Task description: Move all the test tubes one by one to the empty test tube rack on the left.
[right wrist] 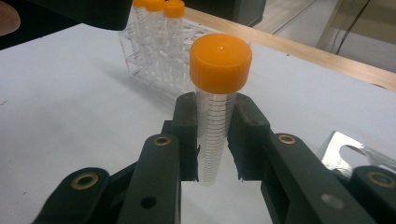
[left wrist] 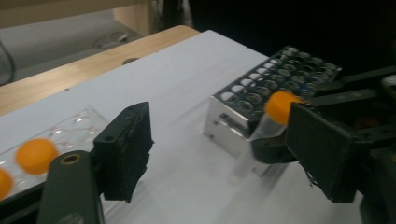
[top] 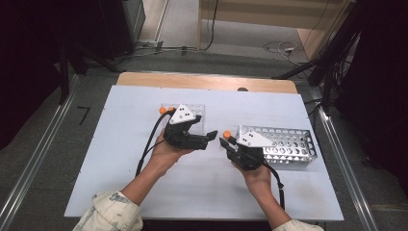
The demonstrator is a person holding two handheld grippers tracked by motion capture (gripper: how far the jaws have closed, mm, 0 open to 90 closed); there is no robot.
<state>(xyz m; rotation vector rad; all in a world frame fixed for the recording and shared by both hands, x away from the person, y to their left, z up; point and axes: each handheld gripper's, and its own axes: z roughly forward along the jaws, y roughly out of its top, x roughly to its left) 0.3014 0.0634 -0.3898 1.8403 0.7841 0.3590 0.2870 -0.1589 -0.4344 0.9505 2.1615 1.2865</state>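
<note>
A: One tube with orange cap stands clamped in the right gripper, above the table beside the metal rack. The left gripper is open, empty.

B: It looks light, smooth plastic, so better to grip below the cap.

Brightness: the white bench is evenly lit from above; the upper corners of the high view fall to black.
Shadows: soft, short, close under objects.
Glare: a pale highlight on the orange cap (small, not blown out).
Blur: near jaws in the left gripper view are smeared; its backdrop is dark.
Resolution: high view coarse, slightly soft.
</note>
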